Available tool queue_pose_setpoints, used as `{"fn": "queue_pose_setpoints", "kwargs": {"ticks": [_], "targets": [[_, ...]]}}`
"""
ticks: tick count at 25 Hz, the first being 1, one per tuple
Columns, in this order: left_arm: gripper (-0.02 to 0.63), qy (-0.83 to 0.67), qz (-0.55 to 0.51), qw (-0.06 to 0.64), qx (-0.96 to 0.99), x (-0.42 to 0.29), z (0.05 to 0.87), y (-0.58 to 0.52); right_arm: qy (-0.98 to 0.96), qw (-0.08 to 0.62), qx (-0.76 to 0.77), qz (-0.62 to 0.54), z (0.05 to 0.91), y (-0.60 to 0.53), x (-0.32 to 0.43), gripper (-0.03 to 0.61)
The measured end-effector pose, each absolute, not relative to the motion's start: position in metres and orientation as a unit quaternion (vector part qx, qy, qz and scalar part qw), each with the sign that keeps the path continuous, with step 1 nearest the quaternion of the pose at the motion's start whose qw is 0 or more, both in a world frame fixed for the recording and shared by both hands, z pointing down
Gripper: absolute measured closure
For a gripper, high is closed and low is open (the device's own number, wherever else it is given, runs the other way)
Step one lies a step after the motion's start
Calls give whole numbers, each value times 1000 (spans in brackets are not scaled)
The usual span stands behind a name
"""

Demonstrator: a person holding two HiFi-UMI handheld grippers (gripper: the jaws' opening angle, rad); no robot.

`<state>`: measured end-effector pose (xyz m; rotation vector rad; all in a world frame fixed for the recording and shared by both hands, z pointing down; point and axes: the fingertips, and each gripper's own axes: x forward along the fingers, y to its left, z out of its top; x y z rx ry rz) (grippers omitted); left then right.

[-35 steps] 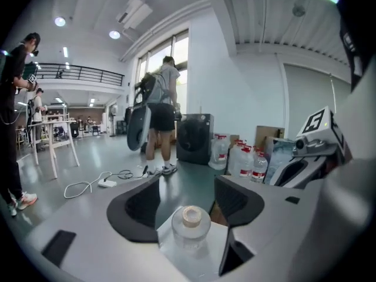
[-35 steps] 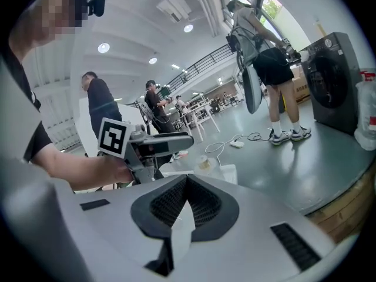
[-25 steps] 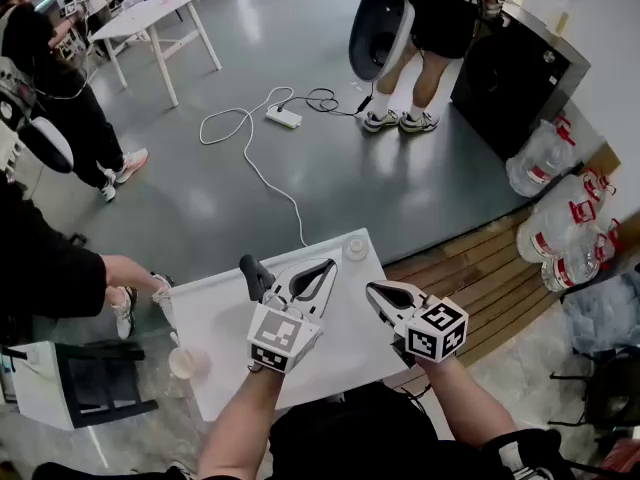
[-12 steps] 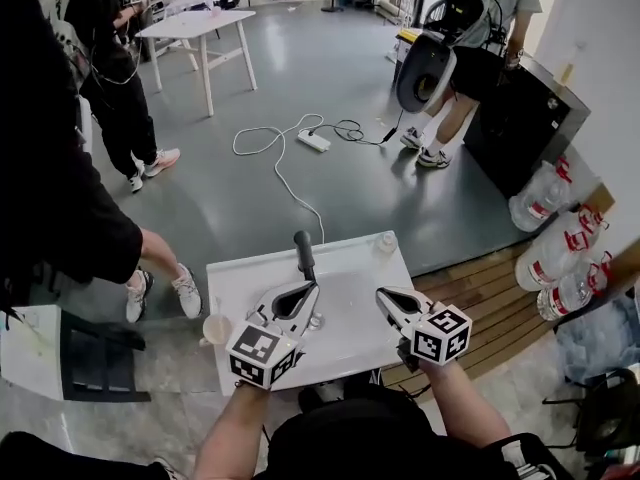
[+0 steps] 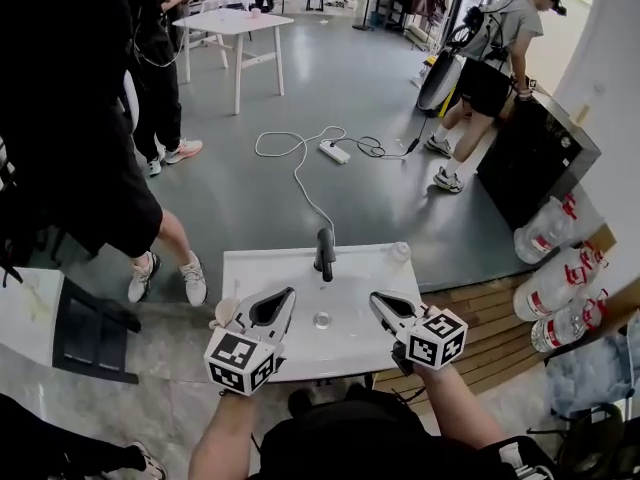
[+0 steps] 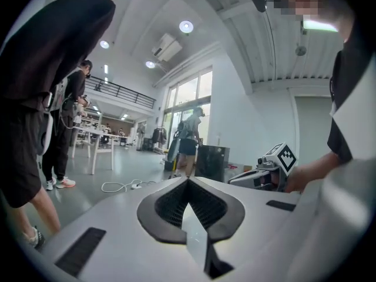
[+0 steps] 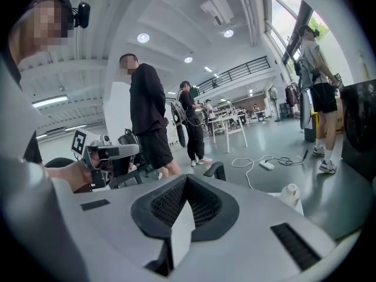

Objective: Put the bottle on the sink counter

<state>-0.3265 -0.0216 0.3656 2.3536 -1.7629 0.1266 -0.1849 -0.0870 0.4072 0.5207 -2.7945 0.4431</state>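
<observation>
The bottle point(image 5: 400, 252) stands upright on the sink counter point(image 5: 250, 268) — left gripper point(image 5: 289, 294) and right gripper point(image 5: 376, 299) fingers closed, empty.

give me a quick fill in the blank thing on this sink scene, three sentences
1. The white bottle stands at the far ____ corner of the sink counter.
2. The faucet is ____ in colour.
3. The left gripper and the right gripper both have their jaws ____, with nothing between them.
Missing words: right; black; shut
</observation>
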Motion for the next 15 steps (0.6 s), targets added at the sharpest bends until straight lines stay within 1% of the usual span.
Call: {"fn": "queue_pose_setpoints", "kwargs": {"ticks": [4, 6, 9, 12, 15], "targets": [[607, -629, 69, 98, 768, -339, 361, -15, -974, 93, 157, 134, 381, -94, -183, 565], [607, -646, 70, 99, 753, -343, 355, -19, -977, 86, 154, 117, 371, -100, -174, 565], [607, -671, 59, 86, 735, -344, 340, -28, -981, 71, 156, 87, 351, -109, -157, 565], [607, -700, 40, 66, 710, -347, 329, -40, -983, 40, 161, 78, 332, -121, -141, 565], [607, -711, 22, 65, 700, -346, 323, -52, -984, 31, 165, 64, 325, -130, -128, 565]]}}
